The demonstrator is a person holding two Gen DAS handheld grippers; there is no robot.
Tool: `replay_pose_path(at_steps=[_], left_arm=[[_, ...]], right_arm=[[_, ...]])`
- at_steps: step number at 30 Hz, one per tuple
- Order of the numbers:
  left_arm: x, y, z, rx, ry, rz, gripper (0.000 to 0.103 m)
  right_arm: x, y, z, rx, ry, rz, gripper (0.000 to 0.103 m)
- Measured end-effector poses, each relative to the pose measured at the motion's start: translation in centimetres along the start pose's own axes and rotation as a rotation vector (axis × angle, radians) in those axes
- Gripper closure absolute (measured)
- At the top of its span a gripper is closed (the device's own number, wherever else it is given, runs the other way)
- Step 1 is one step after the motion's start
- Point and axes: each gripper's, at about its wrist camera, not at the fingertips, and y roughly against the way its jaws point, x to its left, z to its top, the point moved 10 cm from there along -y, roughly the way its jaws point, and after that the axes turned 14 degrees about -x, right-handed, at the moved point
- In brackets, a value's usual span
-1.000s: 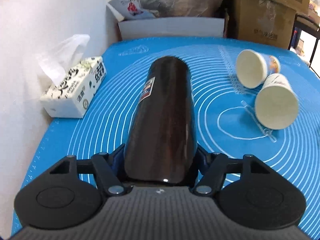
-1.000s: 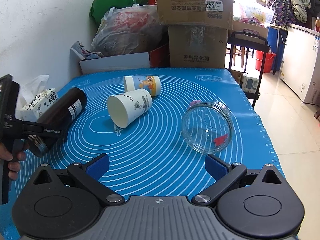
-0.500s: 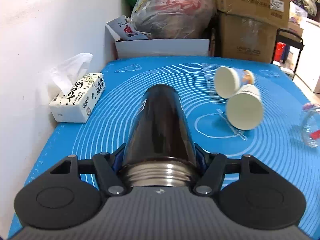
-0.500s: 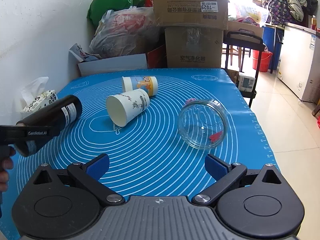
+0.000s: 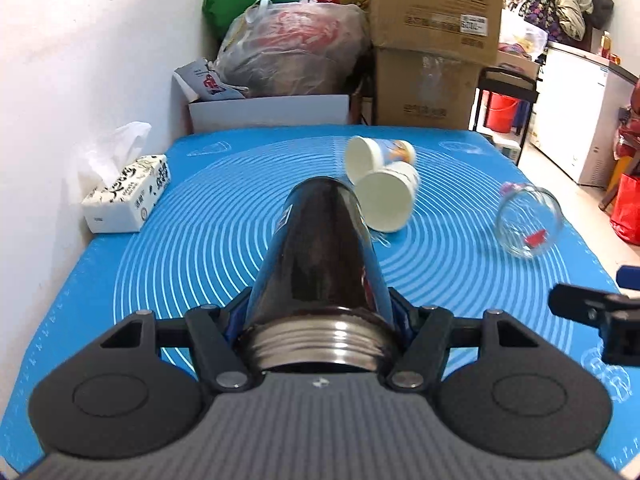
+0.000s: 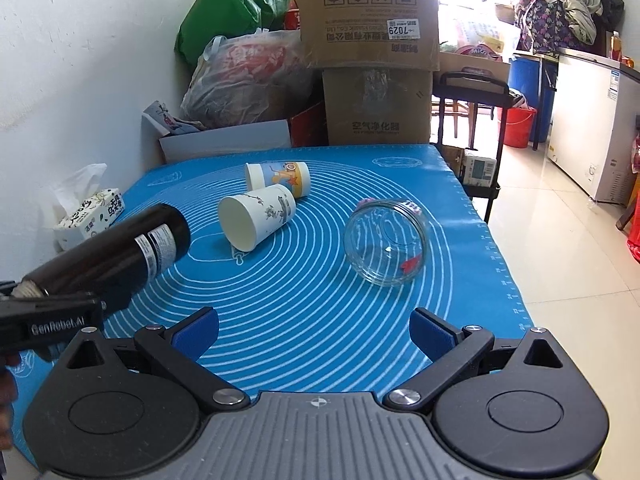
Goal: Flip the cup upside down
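- The left gripper (image 5: 318, 316) has its jaws closed on a dark metal flask-style cup (image 5: 320, 256), clamped near the threaded silver mouth, which faces the camera.
- The cup is held in the air above the blue mat (image 5: 208, 248), tilted, with its closed base pointing away toward the far end of the counter.
- In the right wrist view, the same cup (image 6: 120, 256) slants up from the lower left, its white label visible, and the left gripper's black body (image 6: 44, 322) shows at the left edge.
- The right gripper (image 6: 314, 330) has its jaws spread wide and holds nothing; it hovers over the near edge of the mat (image 6: 304, 292).
- Just beyond the cup's base lie two paper cups on their sides, touching each other: a white one with dark drawings (image 6: 256, 220) nearer, and a cartoon-printed one (image 6: 280, 178) behind it.
- A thin clear stick (image 6: 237, 256) lies on the mat under the nearer paper cup's rim.
- To the right, well apart from the held cup, a clear glass jar (image 6: 386, 240) lies on its side with a small red piece inside.
- A tissue box (image 5: 126, 198) sits at the left edge of the mat against the white wall (image 5: 80, 80), with a tissue sticking up.
- Behind the counter stand stacked cardboard boxes (image 6: 372, 60), a full plastic bag (image 6: 248, 80), a green bag (image 6: 232, 20) and a white open box (image 5: 268, 114).
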Motion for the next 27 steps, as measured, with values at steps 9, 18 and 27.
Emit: replay_pose_path(at_steps=[9,18,27], left_arm=[[-1.5,1.1,-2.7,0.023,-0.012,-0.028,0.036],[-1.4,1.3,-5.1,0.081,-0.005,-0.033,0.035],[-1.5,0.8,-7.0,0.142,0.001,-0.04,0.035]], right_arm=[[-0.8,2.0,-1.0,0.008,-0.001,-0.017,0.0],[-0.5,2.7,-2.5,0.032,0.01,-0.015,0.0],[-0.4,2.8,-3.3,0.053,0.017,-0.02,0.0]])
